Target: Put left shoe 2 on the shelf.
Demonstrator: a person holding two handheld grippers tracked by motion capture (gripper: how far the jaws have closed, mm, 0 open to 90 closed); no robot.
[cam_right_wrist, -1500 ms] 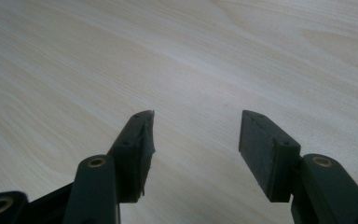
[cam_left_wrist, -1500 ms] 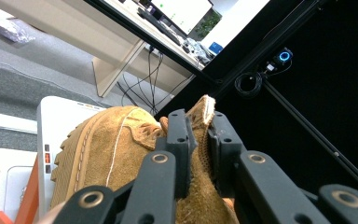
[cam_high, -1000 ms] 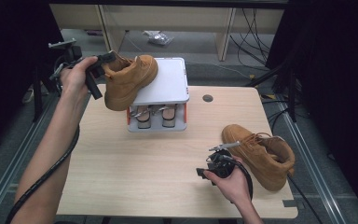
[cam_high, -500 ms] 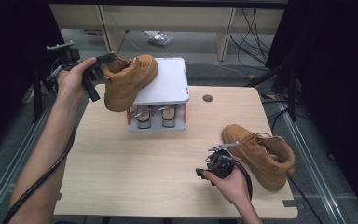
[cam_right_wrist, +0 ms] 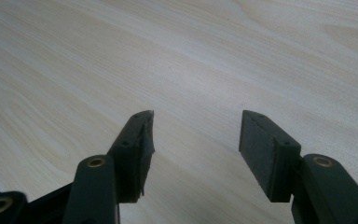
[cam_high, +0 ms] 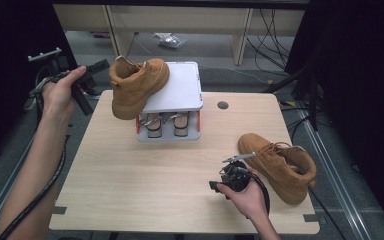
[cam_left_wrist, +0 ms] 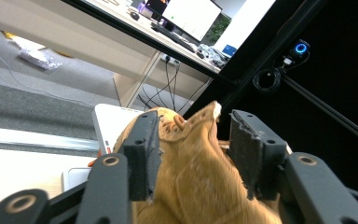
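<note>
- At the worktop's (cam_high: pixel 130 170) far left, the left gripper (cam_high: pixel 82 82) has just been opening; its jaws stand wide, flanking the heel of the first boot (cam_high: pixel 137 85) without pressing.
- That boot rests tilted on the white rack (cam_high: pixel 180 90), seemingly delivered.
- Right gripper (cam_high: pixel 230 172) hovers wide, empty.
- Second boot (cam_high: pixel 275 165) lies beside it, likely next.

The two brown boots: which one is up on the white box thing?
The boot by the left hand-held gripper rests on the white stand, heel hanging over its edge. The other boot lies flat on the table, beside the right hand-held gripper.
</note>
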